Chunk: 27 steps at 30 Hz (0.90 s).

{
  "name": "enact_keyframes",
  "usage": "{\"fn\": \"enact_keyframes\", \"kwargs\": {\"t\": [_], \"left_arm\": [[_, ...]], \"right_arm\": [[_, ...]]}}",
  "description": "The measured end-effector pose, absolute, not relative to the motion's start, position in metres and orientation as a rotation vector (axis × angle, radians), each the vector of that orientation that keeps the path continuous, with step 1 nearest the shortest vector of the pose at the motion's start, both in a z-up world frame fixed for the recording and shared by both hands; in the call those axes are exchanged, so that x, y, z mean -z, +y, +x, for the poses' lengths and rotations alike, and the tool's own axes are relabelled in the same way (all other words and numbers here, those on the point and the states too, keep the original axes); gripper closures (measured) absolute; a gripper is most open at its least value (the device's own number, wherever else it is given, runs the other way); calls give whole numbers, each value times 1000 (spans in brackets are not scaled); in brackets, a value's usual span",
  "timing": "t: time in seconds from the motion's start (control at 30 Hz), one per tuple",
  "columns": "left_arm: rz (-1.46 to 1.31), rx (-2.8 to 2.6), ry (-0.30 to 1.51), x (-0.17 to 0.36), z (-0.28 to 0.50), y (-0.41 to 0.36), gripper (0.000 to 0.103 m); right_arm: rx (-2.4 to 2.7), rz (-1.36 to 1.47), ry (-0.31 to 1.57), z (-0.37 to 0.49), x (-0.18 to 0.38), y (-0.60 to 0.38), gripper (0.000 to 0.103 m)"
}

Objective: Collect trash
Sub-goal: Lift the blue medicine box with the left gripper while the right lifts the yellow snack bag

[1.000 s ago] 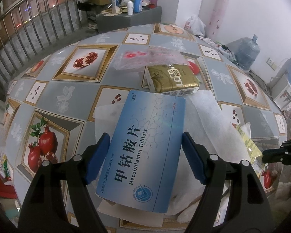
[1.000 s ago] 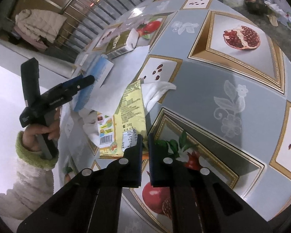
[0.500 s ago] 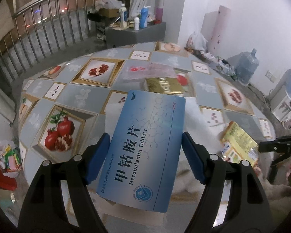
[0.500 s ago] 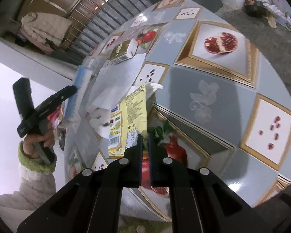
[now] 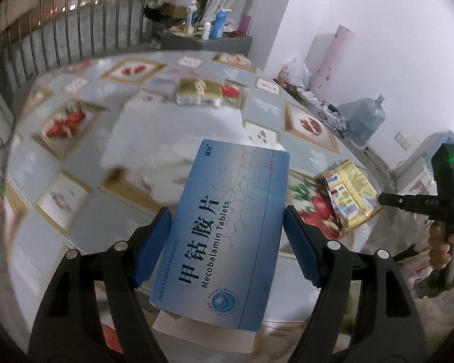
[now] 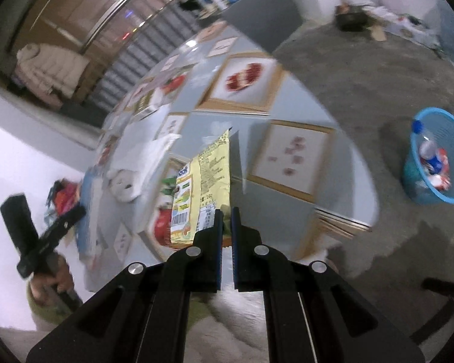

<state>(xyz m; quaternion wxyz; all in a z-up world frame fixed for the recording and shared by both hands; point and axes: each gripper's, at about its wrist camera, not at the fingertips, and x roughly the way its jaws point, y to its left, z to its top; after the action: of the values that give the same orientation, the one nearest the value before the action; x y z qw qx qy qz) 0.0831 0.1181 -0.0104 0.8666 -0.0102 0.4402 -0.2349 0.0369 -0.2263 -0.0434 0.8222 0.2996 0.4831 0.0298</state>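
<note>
in the left wrist view we see the left claw [image 5: 227, 242] spread wide, with its blue pads pressed on the two long edges of a blue mecobalamin tablets box [image 5: 224, 236]. the box sits square between the fingers, tilted, its far end reaching out past the tips over the edge of the round surface [image 5: 45, 163] with its pomegranate-print cover. a white flap shows beneath the box's near end.

in the right wrist view the right claw [image 6: 224, 227] is closed almost fully, and we see it pinching the near bottom edge of a yellow snack wrapper [image 6: 208, 181]. the wrapper stands up and away from the tips, lifted above the surface.

white tissue paper [image 5: 172, 151] lies crumpled on the surface beyond the box, and a gold carton [image 5: 199, 92] rests farther back. on the floor to the right, well apart from the surface, stands a blue wastebasket [image 6: 432, 193] with a bottle and other rubbish inside.
</note>
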Motion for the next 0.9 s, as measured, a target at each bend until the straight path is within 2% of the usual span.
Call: {"fn": "enact_keyframes", "kwargs": {"t": [0.3,0.4,0.57,0.63,0.9], "left_arm": [[67,424,971,41,72,87,30],[70,420,976,42,72,87,25],[88,415,982,43,75,84,25],[88,417,987,44,77,83,25],[90,428,1003,50,81,79,25]], "right_arm": [[-31,748,1062,28,65,-250,93],[-21,749,1083,31,69,-250,73],[-20,708,1099,29,68,-245,69],[-26,687,1105,30,67,-242,60],[7,638,1128,35,72,-229,59]]}}
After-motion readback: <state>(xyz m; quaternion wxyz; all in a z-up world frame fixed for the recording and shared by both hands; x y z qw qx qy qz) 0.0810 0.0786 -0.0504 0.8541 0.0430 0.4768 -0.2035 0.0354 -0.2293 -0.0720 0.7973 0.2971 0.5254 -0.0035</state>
